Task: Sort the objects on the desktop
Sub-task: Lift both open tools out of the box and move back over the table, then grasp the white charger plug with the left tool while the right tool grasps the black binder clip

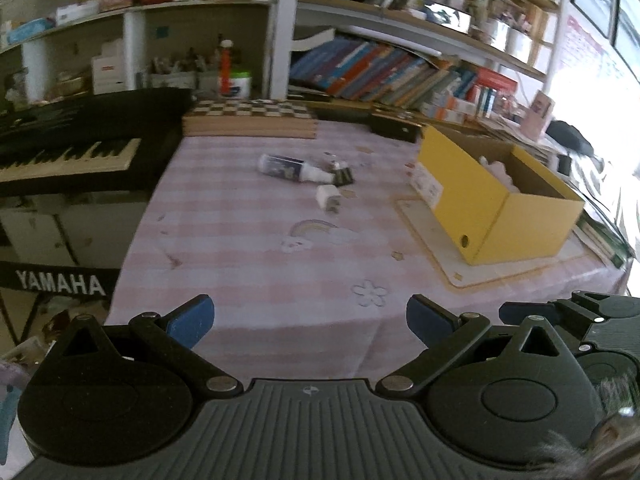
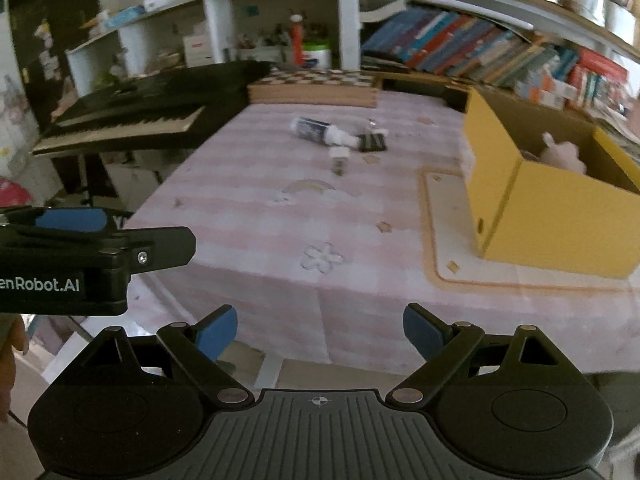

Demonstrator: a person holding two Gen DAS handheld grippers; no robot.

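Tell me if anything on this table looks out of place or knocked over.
The bottle lies on its side mid-table instead of standing, with a white charger plug and a small dark item loose beside it. They sit apart from the yellow box, which already holds something pale. Nothing looks spilled.

On the surface (image 1: pixel 248 248), a bottle (image 1: pixel 290 168) lies at 12 o'clock, charger (image 1: pixel 329 199) just before it, box (image 1: pixel 496 200) at 2 o'clock.
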